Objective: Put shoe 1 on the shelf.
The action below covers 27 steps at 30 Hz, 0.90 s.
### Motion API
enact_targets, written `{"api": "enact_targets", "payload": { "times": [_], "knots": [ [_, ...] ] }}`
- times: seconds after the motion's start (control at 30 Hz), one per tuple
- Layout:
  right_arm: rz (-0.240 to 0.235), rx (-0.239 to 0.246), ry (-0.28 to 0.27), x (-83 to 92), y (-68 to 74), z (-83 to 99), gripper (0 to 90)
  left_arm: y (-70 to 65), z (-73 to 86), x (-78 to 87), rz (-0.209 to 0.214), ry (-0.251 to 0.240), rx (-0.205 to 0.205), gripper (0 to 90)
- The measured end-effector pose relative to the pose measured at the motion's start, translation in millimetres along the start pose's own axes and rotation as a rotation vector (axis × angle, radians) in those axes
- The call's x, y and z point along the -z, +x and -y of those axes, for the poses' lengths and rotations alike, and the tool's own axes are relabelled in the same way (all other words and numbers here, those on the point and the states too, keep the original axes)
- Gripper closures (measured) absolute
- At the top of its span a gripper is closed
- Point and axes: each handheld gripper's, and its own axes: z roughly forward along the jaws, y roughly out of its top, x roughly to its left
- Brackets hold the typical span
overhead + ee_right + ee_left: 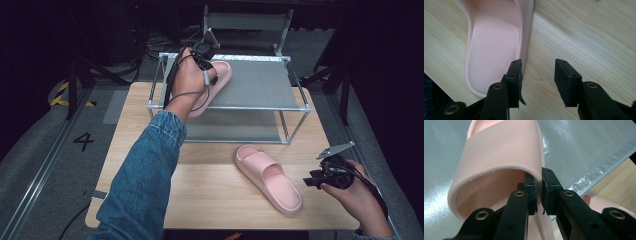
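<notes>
Nearest the person, at the right front of the pale wooden table (210,195), the right tool (311,181) hovers low with its two black jaws spread apart and nothing between them; in the right gripper view (537,82) one jaw stands just beside the heel rim of a soft pink foam slide sandal (494,50), with bare wood under the gap. That sandal (267,177) lies flat on the table, sole down, angled toward the front right corner. Farther back stands a two-tier metal-framed shoe rack with grey fabric shelves (260,85). On its top shelf, at the left end, rests a second pink foam slide sandal (220,80). The left tool (204,62), on an arm in a blue denim sleeve (145,175), is clenched on this sandal: in the left gripper view (539,195) its jaws pinch the side edge of the broad strap (504,150).
</notes>
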Motion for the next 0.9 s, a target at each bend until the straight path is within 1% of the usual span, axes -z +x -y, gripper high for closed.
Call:
{"api": "enact_targets", "payload": {
  "times": [0.03,0.07,0.13,0.2,0.33,0.4,0.47,0.53,0.6,0.63,0.67,0.73,0.77,0.83,0.87,0.9],
  "knots": [
    [-0.001,-0.001,0.002,0.0,0.1,0.0,58.8,-1.1,-0.2,-1.5,-0.001,0.003,0.005,83.5],
    [-0.002,-0.001,0.003,-0.2,0.0,0.0,58.9,-1.2,-0.7,-2.6,-0.004,0.009,-0.004,83.6],
    [-0.001,0.001,0.003,-0.8,-0.2,0.0,58.9,-1.9,-0.9,-3.6,-0.002,0.011,-0.001,83.3],
    [-0.003,0.0,0.004,-1.0,0.0,0.0,58.8,-2.0,-1.2,-4.2,-0.001,0.015,-0.006,82.7],
    [-0.007,0.001,0.007,-1.8,-1.1,0.0,58.5,-1.8,0.3,-3.3,0.009,0.013,-0.01,74.8],
    [-0.004,0.003,0.008,-2.7,-1.7,-0.1,58.4,-2.6,2.1,-0.9,0.0,0.007,-0.017,70.8],
    [-0.006,0.003,0.006,-3.0,-1.5,-0.5,58.3,-2.1,4.8,2.3,0.006,-0.003,-0.024,64.3],
    [-0.008,0.001,0.008,-3.4,-1.5,-0.9,58.1,-2.1,9.4,7.8,0.014,-0.018,-0.034,59.5],
    [-0.008,0.003,0.01,-3.8,-1.4,-1.9,58.0,-1.8,17.0,15.9,0.032,-0.035,-0.048,54.6],
    [-0.009,0.004,0.009,-4.0,-1.4,-2.5,58.0,-1.4,20.6,19.6,0.047,-0.033,-0.057,54.3],
    [-0.009,0.004,0.008,-4.3,-1.2,-3.1,57.9,-1.4,20.6,19.6,0.047,-0.033,-0.057,54.5],
    [-0.008,0.007,0.008,-4.8,-1.1,-3.8,57.9,0.2,28.5,28.0,0.072,-0.045,-0.089,54.5],
    [-0.014,0.01,0.012,-6.5,-0.6,-5.0,57.9,2.3,36.4,35.9,0.084,-0.06,-0.109,54.3],
    [-0.014,0.015,0.015,-8.3,-0.1,-6.0,57.9,5.8,46.5,44.5,0.092,-0.073,-0.127,54.1],
    [-0.014,0.015,0.015,-8.3,-0.1,-6.0,57.9,5.8,46.5,44.5,0.092,-0.073,-0.127,53.9],
    [-0.018,0.014,0.018,-9.1,0.4,-6.8,57.8,7.6,50.9,47.9,0.094,-0.078,-0.136,53.9]
  ]
}}
